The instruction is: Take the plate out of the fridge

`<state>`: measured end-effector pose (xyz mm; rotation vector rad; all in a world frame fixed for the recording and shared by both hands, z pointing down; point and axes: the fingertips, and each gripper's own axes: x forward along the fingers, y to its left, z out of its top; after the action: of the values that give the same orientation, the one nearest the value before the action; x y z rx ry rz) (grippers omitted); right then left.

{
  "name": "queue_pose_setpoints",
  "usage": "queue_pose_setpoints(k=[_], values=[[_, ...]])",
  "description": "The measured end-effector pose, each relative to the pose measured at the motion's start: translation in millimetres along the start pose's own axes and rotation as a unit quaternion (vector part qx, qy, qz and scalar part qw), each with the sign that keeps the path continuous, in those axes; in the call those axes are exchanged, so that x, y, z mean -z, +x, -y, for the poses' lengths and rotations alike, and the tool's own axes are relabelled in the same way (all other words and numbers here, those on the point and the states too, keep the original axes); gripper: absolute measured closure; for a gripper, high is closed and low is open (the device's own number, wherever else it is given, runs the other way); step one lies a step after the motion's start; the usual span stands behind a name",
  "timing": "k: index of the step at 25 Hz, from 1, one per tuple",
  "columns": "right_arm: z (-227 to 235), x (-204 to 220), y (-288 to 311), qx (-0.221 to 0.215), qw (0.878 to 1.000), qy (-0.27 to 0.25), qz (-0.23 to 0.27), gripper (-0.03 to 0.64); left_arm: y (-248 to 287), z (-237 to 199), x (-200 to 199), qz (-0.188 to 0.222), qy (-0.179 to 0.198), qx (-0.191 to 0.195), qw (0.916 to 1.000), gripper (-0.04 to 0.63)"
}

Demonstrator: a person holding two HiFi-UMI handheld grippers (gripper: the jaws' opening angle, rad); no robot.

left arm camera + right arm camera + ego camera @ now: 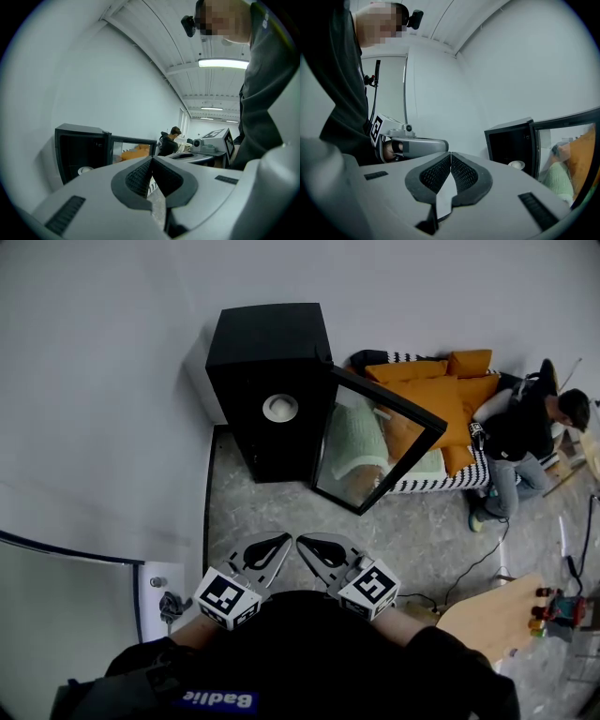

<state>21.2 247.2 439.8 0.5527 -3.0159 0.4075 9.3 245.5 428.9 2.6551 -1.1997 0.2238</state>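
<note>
A small black fridge (267, 381) stands on the floor by the white wall, its glass door (375, 442) swung open to the right. Inside it sits a white plate (280, 408), also seen as a pale plate (85, 169) and a white plate (516, 164) in the two gripper views. My left gripper (281, 538) and right gripper (304, 542) are held side by side close to my body, well short of the fridge. Both are shut with nothing between their jaws.
Behind the open door is a striped couch (441, 474) with orange cushions (441, 399). A person in dark clothes (520, 442) sits at its right end. A wooden board (492, 615) and cables lie on the floor at the right. A glass partition (66, 606) stands at my left.
</note>
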Motion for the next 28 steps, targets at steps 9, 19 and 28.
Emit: queue_pose_setpoints(k=[9, 19, 28], values=[[50.2, -1.2, -45.5, -0.021, 1.0, 0.011, 0.0, 0.606, 50.1, 15.8, -5.5, 0.002, -0.019, -0.053, 0.9984, 0.589], [112.6, 15.9, -66.3, -0.024, 0.998, 0.046, -0.042, 0.606, 97.7, 12.7, -12.3, -0.011, -0.024, -0.078, 0.9966, 0.589], [159.1, 6.7, 29.2, 0.017, 0.998, 0.023, -0.061, 0.606, 100.4, -103.0, -18.3, 0.004, -0.021, -0.068, 0.9975, 0.589]])
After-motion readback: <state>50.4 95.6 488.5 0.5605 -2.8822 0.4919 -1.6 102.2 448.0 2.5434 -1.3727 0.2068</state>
